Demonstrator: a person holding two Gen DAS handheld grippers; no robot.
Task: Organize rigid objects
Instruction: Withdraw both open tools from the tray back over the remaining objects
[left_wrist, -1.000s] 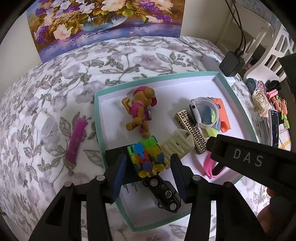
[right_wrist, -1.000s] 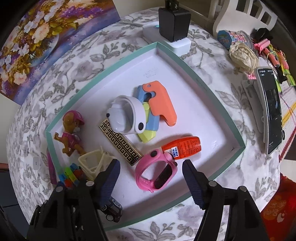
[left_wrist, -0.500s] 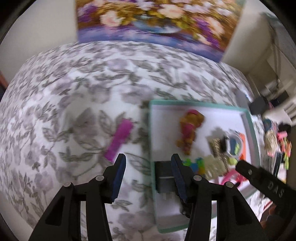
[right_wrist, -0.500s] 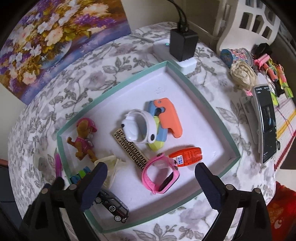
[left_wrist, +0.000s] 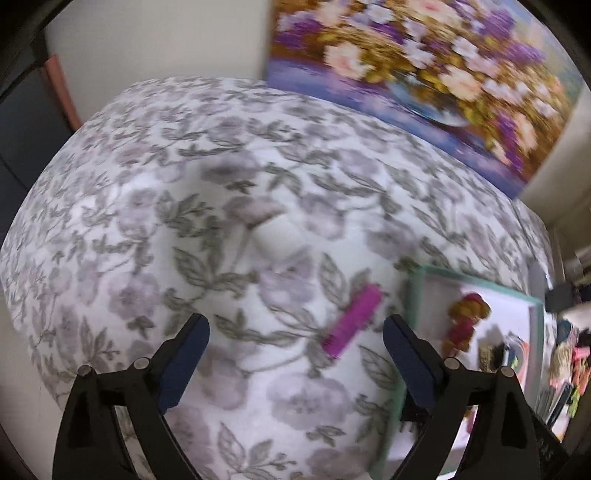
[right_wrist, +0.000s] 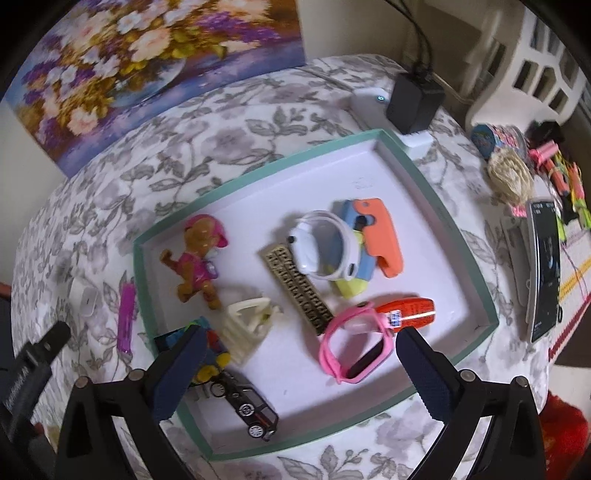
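Observation:
A teal-rimmed white tray holds a toy dog, a white watch, an orange clip, a gold patterned clip, a cream clip, a pink watch, a red tube and a black toy car. On the floral cloth left of the tray lie a magenta clip and a white charger block. My left gripper is open and empty above the cloth near the magenta clip. My right gripper is open and empty over the tray's near side.
A flower painting leans on the wall behind. A black adapter on a white power strip sits at the tray's far corner. A phone, a yarn ball and small colourful items lie to the right. The tray's rim shows in the left wrist view.
My left gripper has swung left off the tray to the cloth and opened wide. My right gripper has pulled back and opened wider.

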